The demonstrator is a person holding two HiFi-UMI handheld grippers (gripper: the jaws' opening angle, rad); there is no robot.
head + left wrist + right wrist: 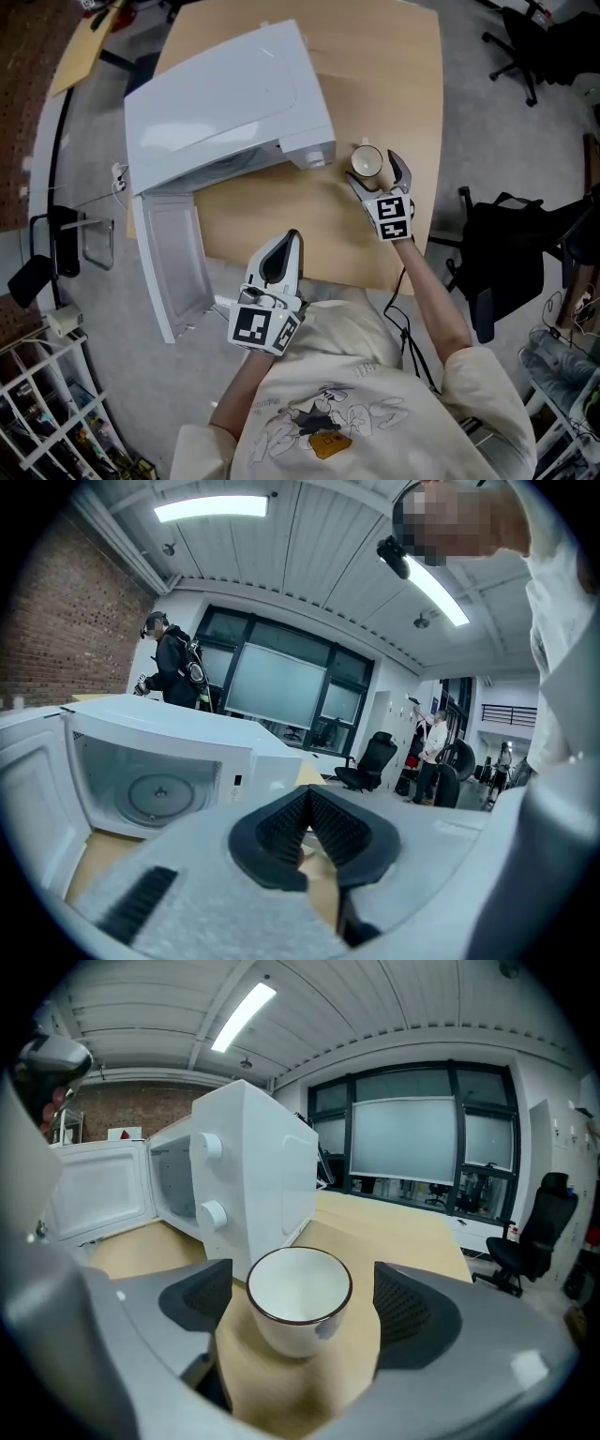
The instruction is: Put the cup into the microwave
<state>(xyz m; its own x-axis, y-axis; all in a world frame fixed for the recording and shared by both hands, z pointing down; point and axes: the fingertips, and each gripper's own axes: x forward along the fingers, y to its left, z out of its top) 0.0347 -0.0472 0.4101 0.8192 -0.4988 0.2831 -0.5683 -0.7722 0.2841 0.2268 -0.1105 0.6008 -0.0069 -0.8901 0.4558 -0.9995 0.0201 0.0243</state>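
Right claw [382, 176] spread around cup [300, 1307], not touching | left claw [307, 801] pressed together, empty | microwave [225, 98] door [173, 262] open

A light wooden desk [403, 84] stands on grey floor. A black office chair [516, 47] sits beyond its far corner, and another dark chair [506, 253], carrying what looks like a bag, stands beside it. A brick wall [56, 639] rises behind a person in dark clothing [173, 667]. Ceiling lights [211, 508] glow overhead.
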